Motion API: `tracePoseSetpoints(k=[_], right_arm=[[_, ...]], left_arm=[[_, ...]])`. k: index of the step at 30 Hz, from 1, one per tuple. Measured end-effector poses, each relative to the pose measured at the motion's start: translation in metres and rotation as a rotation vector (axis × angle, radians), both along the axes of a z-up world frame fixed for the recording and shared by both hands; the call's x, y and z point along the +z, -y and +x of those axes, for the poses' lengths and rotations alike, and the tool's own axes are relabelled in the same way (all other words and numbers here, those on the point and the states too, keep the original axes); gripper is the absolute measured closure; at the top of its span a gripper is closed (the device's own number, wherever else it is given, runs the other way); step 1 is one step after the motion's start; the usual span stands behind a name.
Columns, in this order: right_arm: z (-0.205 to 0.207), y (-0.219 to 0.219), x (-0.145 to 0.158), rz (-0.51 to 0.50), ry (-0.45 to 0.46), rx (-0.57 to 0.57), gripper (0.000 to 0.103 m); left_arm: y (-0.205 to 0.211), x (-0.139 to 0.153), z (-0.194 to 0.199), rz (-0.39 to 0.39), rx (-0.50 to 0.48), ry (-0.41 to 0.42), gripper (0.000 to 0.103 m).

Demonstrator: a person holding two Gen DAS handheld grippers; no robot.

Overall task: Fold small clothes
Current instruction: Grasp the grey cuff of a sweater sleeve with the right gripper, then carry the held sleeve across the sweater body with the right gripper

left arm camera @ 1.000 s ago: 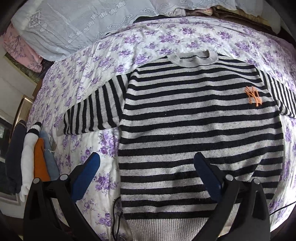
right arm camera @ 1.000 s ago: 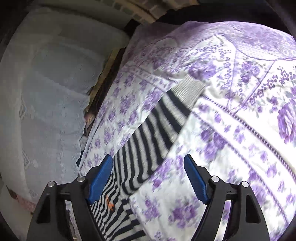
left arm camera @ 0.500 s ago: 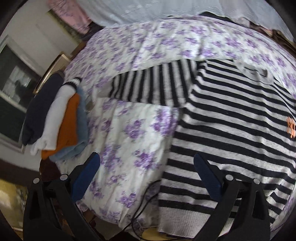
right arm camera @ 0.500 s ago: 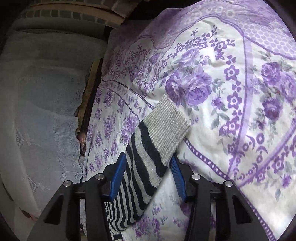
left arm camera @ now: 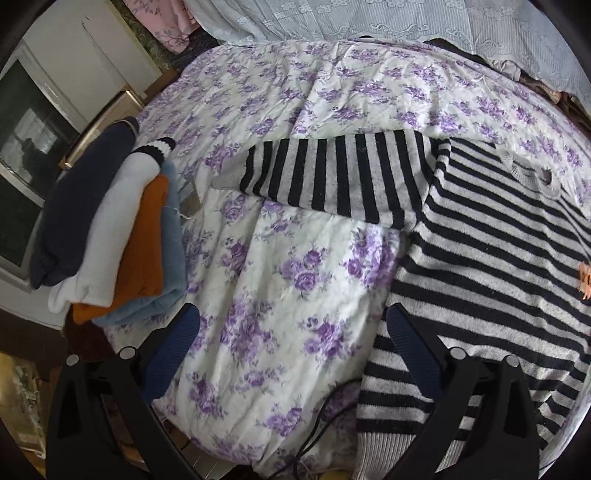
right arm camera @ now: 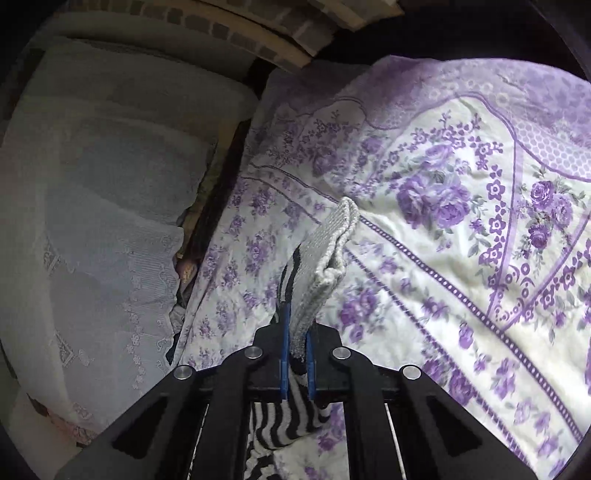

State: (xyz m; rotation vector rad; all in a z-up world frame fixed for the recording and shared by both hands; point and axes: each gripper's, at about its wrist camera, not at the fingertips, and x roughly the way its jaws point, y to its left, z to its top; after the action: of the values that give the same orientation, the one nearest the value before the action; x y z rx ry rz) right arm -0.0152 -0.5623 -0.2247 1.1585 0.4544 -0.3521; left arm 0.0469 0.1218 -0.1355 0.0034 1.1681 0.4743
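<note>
right gripper (right arm camera: 295, 347) clenched on the grey cuff (right arm camera: 325, 258) of one sleeve | left gripper (left arm camera: 291, 350) released, above the bed (left arm camera: 280, 266) near its front edge | striped sweater (left arm camera: 491, 266) flat on the bed, soft, light, sags | other sleeve (left arm camera: 332, 177) best held at its cuff

Bed (left arm camera: 303, 258) under purple-flowered white bedspread (right arm camera: 461, 192). Pale lace cover (left arm camera: 369, 18) along the far edge. Pink cloth (left arm camera: 162, 22) at far left corner. Black cable (left arm camera: 317, 417) over near edge. Window (left arm camera: 22, 122) at left.
</note>
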Motion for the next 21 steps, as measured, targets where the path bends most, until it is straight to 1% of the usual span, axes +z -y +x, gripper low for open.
tracePoseSetpoints(k=[6,11,14,18,20,21], right_arm=[[0.002,-0.051,0.050,-0.092,0.009,0.004,0.095],[0.011,-0.085,0.086,-0.152,0.004,0.012,0.095],[0.026,-0.101,0.099,-0.179,0.000,0.046,0.095],[0.051,-0.129,0.109,-0.210,-0.003,0.114,0.095],[0.066,-0.146,0.112,-0.224,-0.003,0.158,0.095],[0.072,-0.155,0.113,-0.230,-0.002,0.176,0.095]], left_arm=[[-0.032,-0.011,0.011,-0.037,-0.057,0.027,0.004],[-0.054,-0.026,0.017,-0.032,-0.091,0.019,0.004],[-0.063,-0.037,0.022,-0.033,-0.084,0.015,0.004],[-0.069,-0.046,0.035,-0.095,-0.041,0.011,0.004],[-0.062,-0.041,0.046,-0.118,-0.072,0.031,0.004],[-0.054,-0.035,0.053,-0.108,-0.098,0.047,0.004]])
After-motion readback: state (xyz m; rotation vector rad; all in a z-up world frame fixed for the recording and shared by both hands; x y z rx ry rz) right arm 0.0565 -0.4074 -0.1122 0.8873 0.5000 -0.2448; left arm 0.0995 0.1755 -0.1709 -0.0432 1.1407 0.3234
